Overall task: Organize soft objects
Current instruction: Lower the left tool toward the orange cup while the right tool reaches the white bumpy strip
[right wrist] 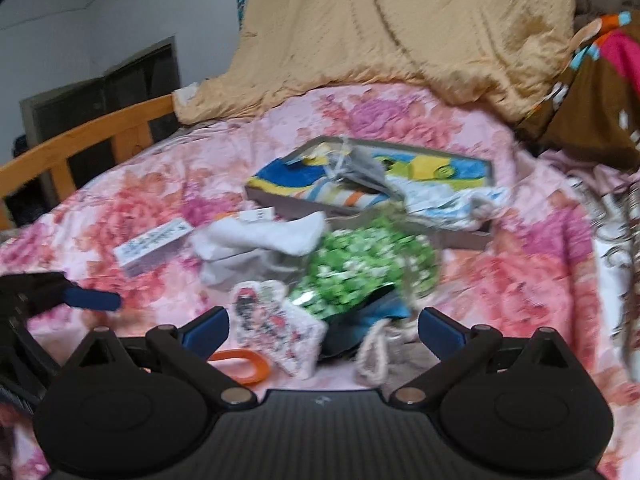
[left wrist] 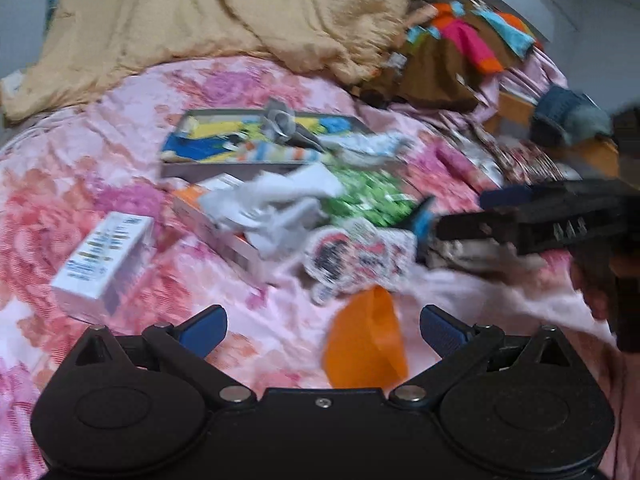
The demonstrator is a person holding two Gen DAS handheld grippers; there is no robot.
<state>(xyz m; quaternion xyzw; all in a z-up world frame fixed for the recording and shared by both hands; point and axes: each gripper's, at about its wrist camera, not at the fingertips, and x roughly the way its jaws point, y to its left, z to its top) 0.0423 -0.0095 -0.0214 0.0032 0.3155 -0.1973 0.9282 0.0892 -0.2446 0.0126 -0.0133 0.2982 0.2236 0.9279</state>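
A pile of soft things lies on the pink floral bedsheet [left wrist: 120, 184]: a white cloth [left wrist: 276, 204], a green patterned cloth [right wrist: 360, 272], a flat patterned pouch [right wrist: 276, 328] and a blue cloth [right wrist: 380, 312] with a pale cord [right wrist: 374, 356]. Behind the pile, a grey tray [right wrist: 460, 240] holds folded colourful cloths. My left gripper [left wrist: 323, 328] is open, low over the sheet, with an orange cup [left wrist: 366, 340] just ahead of it. My right gripper [right wrist: 324, 330] is open over the pouch and the blue cloth. Its blue fingertips [left wrist: 424, 220] reach in from the right beside the pouch [left wrist: 356, 256].
A white carton [left wrist: 104, 264] lies left of the pile, and another box [left wrist: 208, 216] sits under the white cloth. A tan blanket [left wrist: 224, 12] is heaped at the back. A brown garment with bright patches [left wrist: 452, 52] lies at the back right. A wooden bed rail [right wrist: 80, 140] runs along the left.
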